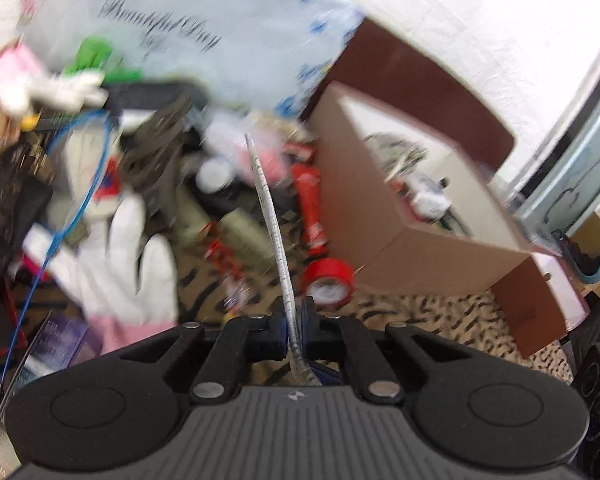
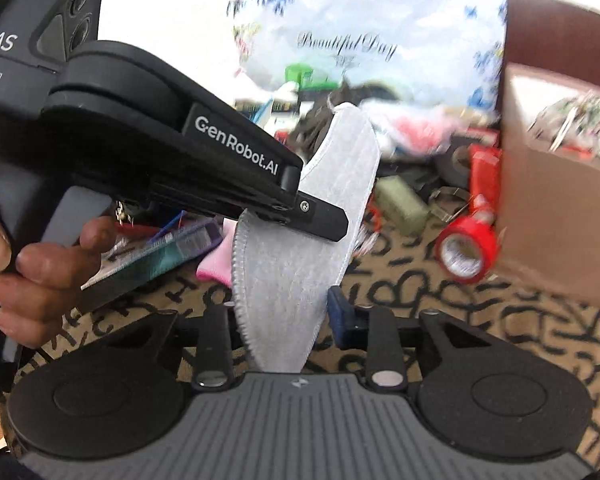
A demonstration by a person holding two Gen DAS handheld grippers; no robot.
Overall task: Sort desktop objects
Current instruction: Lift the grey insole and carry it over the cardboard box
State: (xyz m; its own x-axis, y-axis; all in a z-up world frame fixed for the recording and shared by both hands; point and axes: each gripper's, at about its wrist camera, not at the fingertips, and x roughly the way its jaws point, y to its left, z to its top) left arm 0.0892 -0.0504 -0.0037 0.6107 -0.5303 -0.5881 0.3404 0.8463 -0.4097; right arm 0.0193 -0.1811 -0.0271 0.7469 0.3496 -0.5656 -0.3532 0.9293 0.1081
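My left gripper is shut on a flat grey felt insole, seen edge-on and sticking forward. In the right wrist view the same insole shows its broad face, clamped by the left gripper from the left. My right gripper is open, its fingers either side of the insole's lower end. A cardboard box with small items inside stands at the right; it also shows in the right wrist view. A red tape roll lies beside it.
A cluttered pile lies on the patterned cloth: a white glove, a red tube, a blue cable, green cans and a large white plastic bag. A pink cloth and a booklet lie at left.
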